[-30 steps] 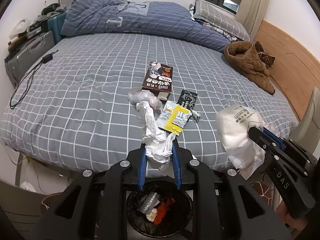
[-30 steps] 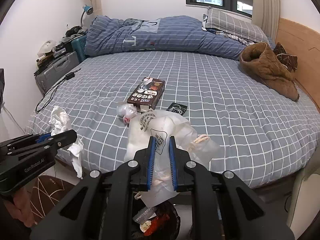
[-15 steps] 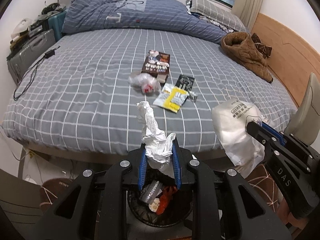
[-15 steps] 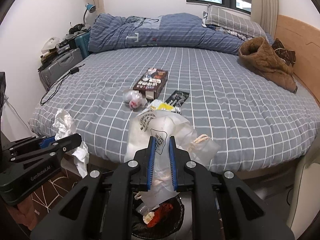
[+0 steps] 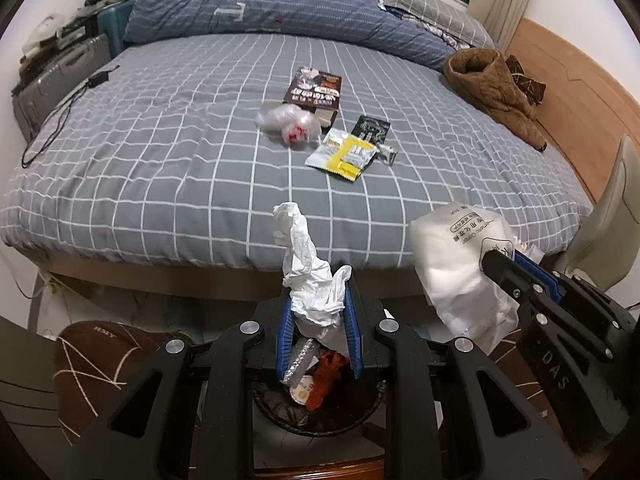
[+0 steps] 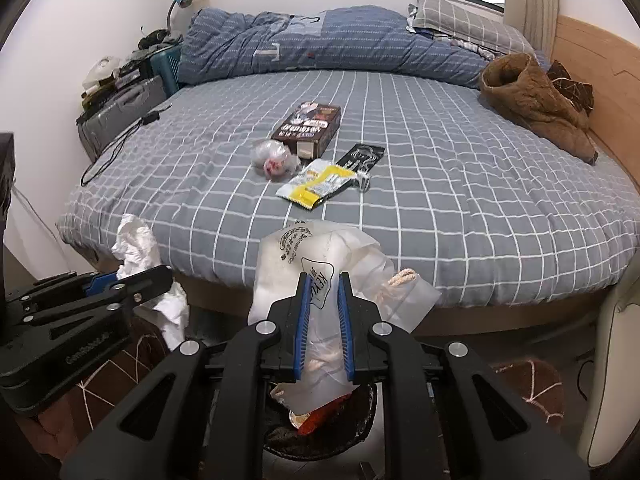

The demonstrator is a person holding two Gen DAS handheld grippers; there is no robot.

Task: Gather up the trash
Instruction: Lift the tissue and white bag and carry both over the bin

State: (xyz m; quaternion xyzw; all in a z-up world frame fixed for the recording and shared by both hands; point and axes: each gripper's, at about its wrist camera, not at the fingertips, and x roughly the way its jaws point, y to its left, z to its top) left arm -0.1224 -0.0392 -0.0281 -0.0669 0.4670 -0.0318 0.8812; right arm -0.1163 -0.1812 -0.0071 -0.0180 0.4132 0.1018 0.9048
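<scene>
My left gripper (image 5: pixel 318 300) is shut on a crumpled white tissue (image 5: pixel 308 264) and hangs over a black trash bin (image 5: pixel 316 408) on the floor, which holds foil and red scraps. My right gripper (image 6: pixel 322 292) is shut on a clear printed plastic bag (image 6: pixel 316 264), above the same trash bin (image 6: pixel 320 432). Each gripper shows in the other's view: the right gripper (image 5: pixel 504 264) with its plastic bag (image 5: pixel 460 272), the left gripper (image 6: pixel 156 276) with its tissue (image 6: pixel 136 244). On the bed lie a yellow wrapper (image 5: pixel 344 154), a small plastic bag (image 5: pixel 288 122), a brown box (image 5: pixel 314 90) and a black packet (image 5: pixel 372 128).
The grey checked bed (image 5: pixel 160 152) fills the far view, its edge just beyond the bin. A brown coat (image 5: pixel 492 88) lies at its right. A suitcase (image 6: pixel 120 116) and clutter stand at the left wall. A brown cushion (image 5: pixel 96 360) lies left of the bin, a pale chair (image 5: pixel 600 220) at right.
Both grippers have drawn back from the bed and sunk, each keeping its load. The bed's edge and the bin have come further into view, with the bin under both grippers.
</scene>
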